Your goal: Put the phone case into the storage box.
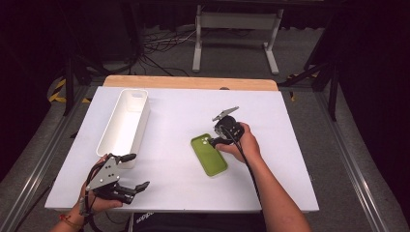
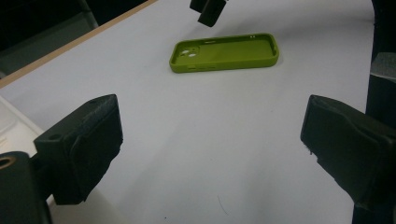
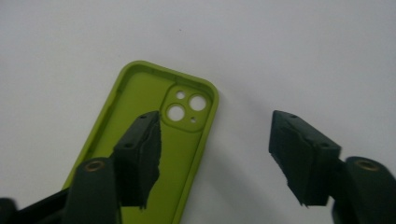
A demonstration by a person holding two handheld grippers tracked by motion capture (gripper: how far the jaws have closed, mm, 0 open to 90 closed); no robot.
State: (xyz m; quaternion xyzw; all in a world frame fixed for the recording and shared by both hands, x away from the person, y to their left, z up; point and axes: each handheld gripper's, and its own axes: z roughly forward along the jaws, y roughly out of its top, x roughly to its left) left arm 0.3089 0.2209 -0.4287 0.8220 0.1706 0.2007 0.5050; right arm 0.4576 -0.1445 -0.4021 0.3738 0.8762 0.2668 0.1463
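1. Right gripper [image 1: 216,140] is held at the camera-hole end of the green phone case [image 1: 209,154], with its jaws standing apart and nothing pressed between them.
2. In the right gripper view, one jaw is seen over the inside of the case, just beside the camera cutout [image 3: 187,108], while the other is seen over bare table beyond the case's long edge; whether a pad touches the case cannot be told.
3. Beneath and just ahead of this gripper, the case is laid flat and open side up on the white table [image 1: 270,145].
4. Well apart from it, at the near table edge, the left gripper [image 1: 134,171] is held with its jaws wide and nothing between them.
5. Beyond the left gripper, a long white bin [image 1: 124,126] is set lengthwise, its near end just beside that gripper.
6. Past the far table edge, a white stand [image 1: 237,36] and cables are seen on the floor.
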